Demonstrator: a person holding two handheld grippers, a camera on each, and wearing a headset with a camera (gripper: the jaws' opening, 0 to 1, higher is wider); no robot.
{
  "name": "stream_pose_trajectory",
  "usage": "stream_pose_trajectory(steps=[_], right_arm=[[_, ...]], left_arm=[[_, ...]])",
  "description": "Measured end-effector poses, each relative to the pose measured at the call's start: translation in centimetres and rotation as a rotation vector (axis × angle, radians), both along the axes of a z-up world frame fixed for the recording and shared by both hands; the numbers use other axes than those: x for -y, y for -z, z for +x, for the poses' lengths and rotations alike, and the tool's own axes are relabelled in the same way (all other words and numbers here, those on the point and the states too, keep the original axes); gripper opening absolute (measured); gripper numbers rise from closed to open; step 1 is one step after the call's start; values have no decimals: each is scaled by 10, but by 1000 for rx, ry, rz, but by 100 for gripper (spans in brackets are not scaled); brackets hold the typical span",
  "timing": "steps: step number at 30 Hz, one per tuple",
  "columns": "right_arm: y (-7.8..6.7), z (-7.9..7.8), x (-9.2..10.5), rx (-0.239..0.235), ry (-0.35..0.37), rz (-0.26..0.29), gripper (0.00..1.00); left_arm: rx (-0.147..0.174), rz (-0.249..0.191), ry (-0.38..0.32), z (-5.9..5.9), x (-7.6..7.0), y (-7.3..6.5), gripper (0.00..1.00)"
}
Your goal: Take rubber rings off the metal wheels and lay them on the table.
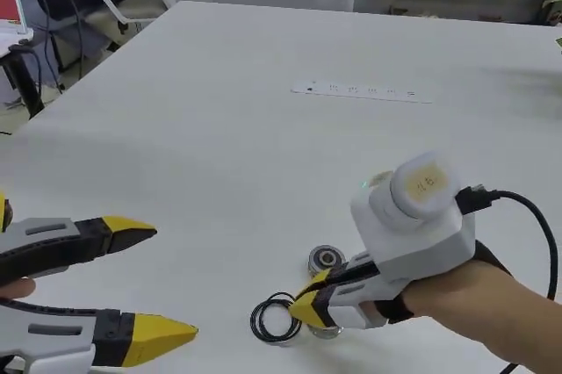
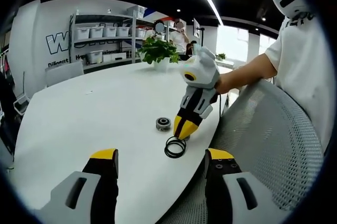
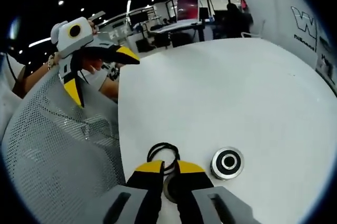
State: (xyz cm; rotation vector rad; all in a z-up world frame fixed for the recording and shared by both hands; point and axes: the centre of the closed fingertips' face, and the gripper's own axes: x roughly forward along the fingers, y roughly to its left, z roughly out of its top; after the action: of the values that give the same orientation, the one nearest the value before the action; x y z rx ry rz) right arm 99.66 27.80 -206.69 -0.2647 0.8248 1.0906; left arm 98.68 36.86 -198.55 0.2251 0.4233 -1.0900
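right tool (image 3: 167, 169) pressed together over wheel (image 3: 169, 188), near counter (image 1: 263, 146) edge | left tool (image 1: 174, 282) spread, hovering | advice: brace wheel with left, peel toward loose rubber rings (image 1: 274, 320)

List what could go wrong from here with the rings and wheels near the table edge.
1. The black rubber rings lie near the edge of the table, right beside the right gripper. A sideways nudge could push them off.
2. The small metal wheel pinched between that gripper's fingers may slip out or skid.
3. The loose second wheel sits close by and could roll if bumped.
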Motion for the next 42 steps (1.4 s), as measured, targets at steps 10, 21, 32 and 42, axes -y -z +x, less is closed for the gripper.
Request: stream_pose_trajectory(steps=[10, 21, 32, 42], right_arm=[[-4, 4, 5, -32, 37, 35, 7], [-10, 8, 6, -22, 48, 60, 7], [-33, 21, 19, 13, 110, 121, 11], [-61, 20, 28, 53, 108, 220, 28]], left_arm=[[-1, 13, 5, 0, 0, 2, 63], [-9, 22, 10, -1, 0, 3, 64], [-26, 26, 15, -3, 1, 6, 67], [-34, 5, 36, -7, 7, 4, 76]])
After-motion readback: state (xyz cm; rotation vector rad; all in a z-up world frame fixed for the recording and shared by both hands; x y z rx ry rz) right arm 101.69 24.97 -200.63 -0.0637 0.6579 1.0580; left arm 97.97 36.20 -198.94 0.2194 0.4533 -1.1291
